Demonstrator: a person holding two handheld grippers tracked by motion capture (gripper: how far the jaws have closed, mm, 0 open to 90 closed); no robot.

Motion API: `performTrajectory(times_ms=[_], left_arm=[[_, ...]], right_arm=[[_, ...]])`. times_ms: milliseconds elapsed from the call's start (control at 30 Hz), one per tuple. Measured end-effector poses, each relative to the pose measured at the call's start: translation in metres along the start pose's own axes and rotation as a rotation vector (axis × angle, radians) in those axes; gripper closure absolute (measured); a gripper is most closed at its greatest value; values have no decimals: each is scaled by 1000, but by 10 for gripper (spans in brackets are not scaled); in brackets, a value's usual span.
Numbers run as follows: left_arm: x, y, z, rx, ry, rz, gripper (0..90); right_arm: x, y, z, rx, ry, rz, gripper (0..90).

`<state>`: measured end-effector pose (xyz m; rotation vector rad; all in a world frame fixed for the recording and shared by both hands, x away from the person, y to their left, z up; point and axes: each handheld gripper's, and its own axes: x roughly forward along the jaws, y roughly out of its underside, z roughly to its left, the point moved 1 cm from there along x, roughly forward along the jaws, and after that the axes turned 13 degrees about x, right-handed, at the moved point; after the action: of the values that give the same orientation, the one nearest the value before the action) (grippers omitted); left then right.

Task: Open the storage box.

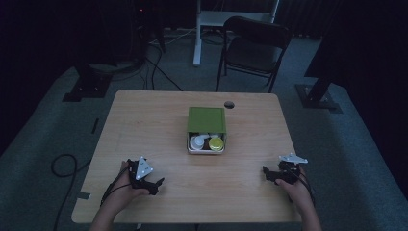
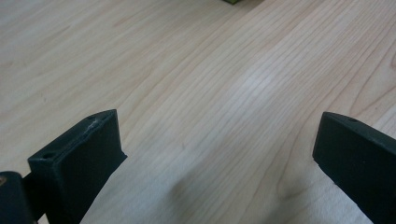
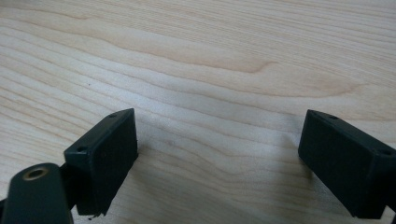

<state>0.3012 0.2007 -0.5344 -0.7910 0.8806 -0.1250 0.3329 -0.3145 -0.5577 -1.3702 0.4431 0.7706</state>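
Note:
A small box (image 1: 206,144) with a green lid (image 1: 207,119) stands open at the middle of the wooden table (image 1: 144,120). Inside it lie a white object (image 1: 198,141) and a yellow-green round one (image 1: 216,143). My left gripper (image 1: 156,185) rests on the table near the front left, open, with bare wood between its jaws (image 2: 219,144). At the front right my right gripper (image 1: 267,173) also rests on the table, open and holding nothing (image 3: 219,154). A corner of the green box (image 2: 236,1) peeks in at the top of the left gripper view.
A round cable hole (image 1: 229,104) sits near the table's far edge. Beyond the table stand a dark folding chair (image 1: 255,48) and a white desk leg (image 1: 197,33). Cables (image 1: 62,166) lie on the floor at the left.

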Motion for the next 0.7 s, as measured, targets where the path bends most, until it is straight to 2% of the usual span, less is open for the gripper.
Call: performTrajectory(times_ms=[67, 300, 400, 500, 700], left_arm=[[2, -3, -1, 2, 4, -7, 17], [9, -15, -6, 50, 15, -32, 17], [12, -21, -10, 99, 15, -30, 71], [15, -27, -14, 122, 7, -46, 71], [19, -42, -22, 200, 1, -78, 71]], right_arm=[[0, 0, 0, 0, 0, 0, 113], [0, 0, 0, 1, 0, 0, 113], [0, 0, 0, 1, 0, 0, 113], [0, 0, 0, 0, 0, 0, 113], [0, 0, 0, 0, 0, 0, 113]])
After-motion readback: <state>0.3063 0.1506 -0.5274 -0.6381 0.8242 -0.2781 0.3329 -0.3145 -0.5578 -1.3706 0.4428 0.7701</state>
